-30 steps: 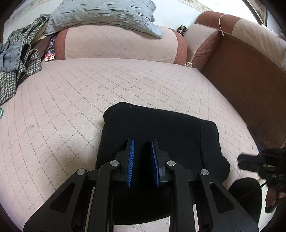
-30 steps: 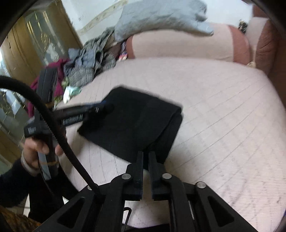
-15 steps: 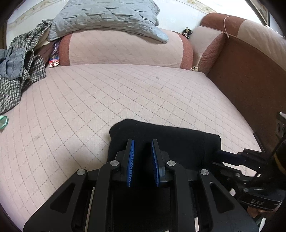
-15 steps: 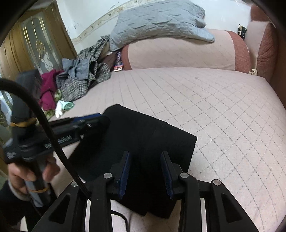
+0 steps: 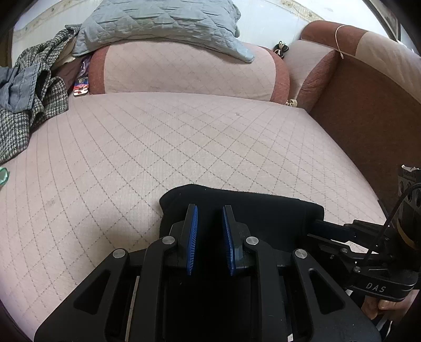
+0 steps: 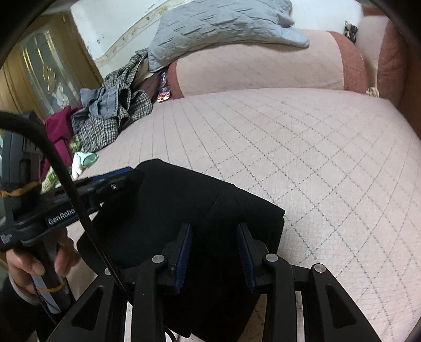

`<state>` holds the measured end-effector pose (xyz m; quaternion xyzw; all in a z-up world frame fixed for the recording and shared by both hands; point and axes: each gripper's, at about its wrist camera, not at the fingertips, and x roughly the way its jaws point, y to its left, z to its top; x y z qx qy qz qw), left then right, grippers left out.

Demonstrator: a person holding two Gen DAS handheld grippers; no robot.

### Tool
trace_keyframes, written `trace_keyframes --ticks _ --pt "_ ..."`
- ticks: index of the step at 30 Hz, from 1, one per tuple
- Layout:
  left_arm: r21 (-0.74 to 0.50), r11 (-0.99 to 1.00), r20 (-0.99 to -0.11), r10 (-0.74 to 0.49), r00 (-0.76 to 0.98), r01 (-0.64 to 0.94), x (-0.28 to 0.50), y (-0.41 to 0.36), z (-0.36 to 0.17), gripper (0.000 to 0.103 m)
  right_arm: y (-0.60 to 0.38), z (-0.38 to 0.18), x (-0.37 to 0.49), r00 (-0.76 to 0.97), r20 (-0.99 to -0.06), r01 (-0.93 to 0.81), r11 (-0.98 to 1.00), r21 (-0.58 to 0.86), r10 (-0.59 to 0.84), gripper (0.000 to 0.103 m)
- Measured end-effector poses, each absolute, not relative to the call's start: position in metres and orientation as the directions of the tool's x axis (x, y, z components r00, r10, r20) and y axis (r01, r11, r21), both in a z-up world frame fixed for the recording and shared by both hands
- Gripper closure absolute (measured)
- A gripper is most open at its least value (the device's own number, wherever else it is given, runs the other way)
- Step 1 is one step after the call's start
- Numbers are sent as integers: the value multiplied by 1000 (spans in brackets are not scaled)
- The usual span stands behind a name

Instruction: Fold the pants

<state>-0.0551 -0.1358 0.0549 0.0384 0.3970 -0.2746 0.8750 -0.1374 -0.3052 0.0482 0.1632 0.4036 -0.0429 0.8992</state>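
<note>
The black pants (image 5: 250, 210) lie folded into a compact rectangle at the near edge of the pink quilted sofa seat (image 5: 171, 147). They also show in the right wrist view (image 6: 184, 207). My left gripper (image 5: 209, 210) is open, its blue pads over the near part of the pants with a gap between them. My right gripper (image 6: 214, 231) is open over the right end of the folded pants. In the left wrist view the right gripper (image 5: 326, 229) reaches the fold's right edge. In the right wrist view the left gripper (image 6: 115, 181) sits at the fold's left corner.
A grey quilted blanket (image 5: 158, 23) lies over the sofa back. A pile of checked and grey clothes (image 5: 23, 100) sits at the seat's left end. A brown armrest (image 5: 368, 110) bounds the right side. A small white-green item (image 6: 84, 160) lies near the left edge.
My right gripper opened from shut and now straddles the pants' right end. Both grippers drew back toward the near edge, so the pants sit lower in both views.
</note>
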Motion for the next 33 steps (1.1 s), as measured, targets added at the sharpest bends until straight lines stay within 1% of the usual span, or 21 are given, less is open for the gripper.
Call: trace_keyframes --ticks 5,6,8,9,14,16,17,18,19,20,22,26,28,30,33 --pt "-158 846 -716 -453 531 509 -56 -136 55 85 -303 55 -141 669 -742 209 947 242 42 69" --pt "-169 845 -714 -460 528 507 -56 -134 56 85 -303 58 -143 673 -739 213 947 239 35 68" --pt "-195 845 -711 -472 522 498 -55 -129 57 85 -305 64 -149 694 -720 223 946 237 16 59" --pt "-209 847 -707 -476 522 489 -54 -125 58 85 -307 68 -151 705 -709 229 944 237 7 57" --pt "-198 863 -716 -451 532 465 -45 -122 58 85 -318 65 -143 672 -739 274 941 199 -40 55" --pt "-202 863 -717 -452 531 462 -39 -123 56 85 -323 61 -140 662 -748 298 931 210 -43 54" --pt "-202 865 -720 -449 529 460 -37 -124 55 84 -326 57 -137 657 -753 307 924 228 -32 54" --pt "-198 868 -724 -443 528 456 -34 -125 53 77 -329 54 -135 655 -755 310 918 249 -17 54" --pt "-194 872 -728 -435 530 450 -32 -125 52 73 -333 50 -134 655 -755 311 909 278 7 55" --pt "-190 877 -734 -425 530 441 -30 -125 50 69 -336 49 -133 661 -750 314 899 306 25 70" --pt "-213 879 -740 -430 517 426 -28 -122 47 69 -338 54 -132 685 -726 291 893 345 57 90" --pt "-240 868 -727 -457 512 435 -35 -118 47 69 -325 74 -137 698 -716 245 931 270 24 94" --pt "-230 864 -725 -460 513 449 -39 -123 46 68 -323 78 -144 691 -723 242 940 241 7 95" --pt "-201 870 -730 -440 522 451 -42 -131 41 64 -329 73 -150 682 -731 278 933 230 -23 95" --pt "-150 880 -739 -402 540 451 -44 -140 35 63 -338 51 -144 652 -757 320 917 237 -32 95"
